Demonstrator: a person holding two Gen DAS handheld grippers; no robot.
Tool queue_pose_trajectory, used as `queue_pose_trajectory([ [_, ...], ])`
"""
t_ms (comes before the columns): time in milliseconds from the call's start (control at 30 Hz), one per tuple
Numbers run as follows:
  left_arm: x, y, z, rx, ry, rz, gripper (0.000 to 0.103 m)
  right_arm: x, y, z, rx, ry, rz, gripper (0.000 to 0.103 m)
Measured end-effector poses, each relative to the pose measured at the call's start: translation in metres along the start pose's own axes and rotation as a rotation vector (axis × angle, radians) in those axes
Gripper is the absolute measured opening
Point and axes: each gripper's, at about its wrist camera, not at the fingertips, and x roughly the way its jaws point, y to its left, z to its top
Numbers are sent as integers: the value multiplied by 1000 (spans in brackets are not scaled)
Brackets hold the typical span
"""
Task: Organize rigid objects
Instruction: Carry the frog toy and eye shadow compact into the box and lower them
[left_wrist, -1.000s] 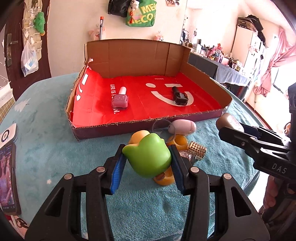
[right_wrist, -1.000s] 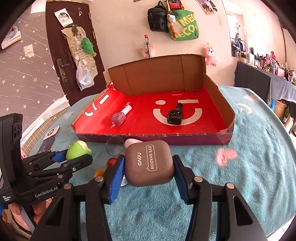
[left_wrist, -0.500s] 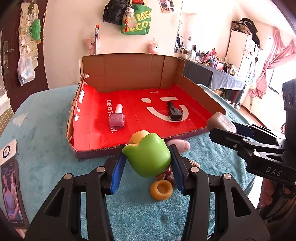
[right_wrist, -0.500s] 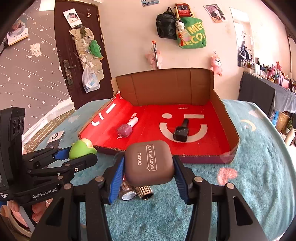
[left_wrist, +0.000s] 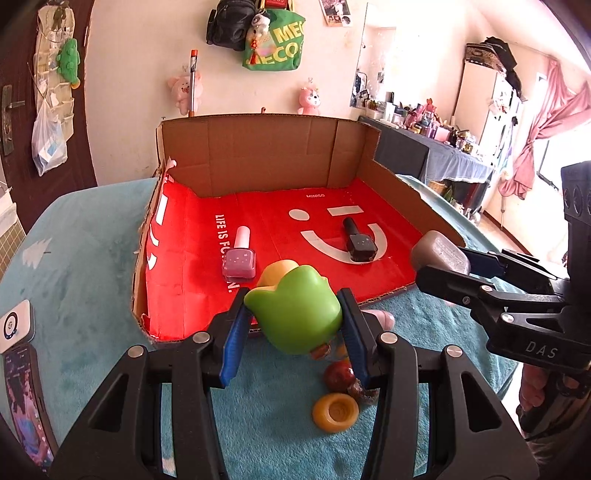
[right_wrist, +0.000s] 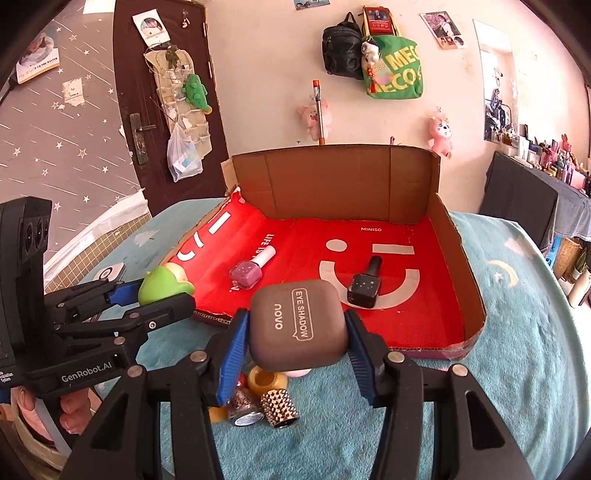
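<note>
Green toy (left_wrist: 293, 312) with a yellow part behind it: clamped between the blue pads of the left claw (left_wrist: 293, 325), held in the air over the near edge of the cardboard box (left_wrist: 258, 158). In the right wrist view the same toy (right_wrist: 162, 284) sits at 9 o'clock of frame, just short of the box's near-left edge.

Brown eye shadow case (right_wrist: 299, 328), lettered "novo / EYE SHADOW": clamped in the right claw (right_wrist: 295, 341), lifted, also at the box's near edge. In the left view the case (left_wrist: 439, 254) is at 3 o'clock, over the near-right corner of the box.

Inside the box, on the red liner:
- pink nail polish (left_wrist: 240, 258), white cap, lying down, cap toward 12 o'clock, left half of the floor
- black nail polish (left_wrist: 358, 240), lying down, on the white smile print, right of center
The two bottles are well apart.

Outside the box, on the teal cloth of the desk (right_wrist: 517, 332), a small pile just below both claws:
- amber ring-shaped piece (left_wrist: 335, 411)
- dark red round piece (left_wrist: 338, 371), touching the amber one's 12 o'clock side
- gold studded cylinder (right_wrist: 279, 408) beside a glittery jar (right_wrist: 243, 406) with a silver end
- pale pink item (right_wrist: 297, 373), mostly hidden under the eye shadow case

Phone (left_wrist: 22, 395) lies at the desk's left edge, 8 o'clock in the left view.
</note>
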Motion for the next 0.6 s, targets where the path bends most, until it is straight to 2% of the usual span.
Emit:
queue_pose_trajectory([
  [367,41,15,11,-12,118,25,44,40,-20,12,24,102,9,54],
  [600,63,24,13,-28,173,6,44,71,-29,16,18,179,5,54],
])
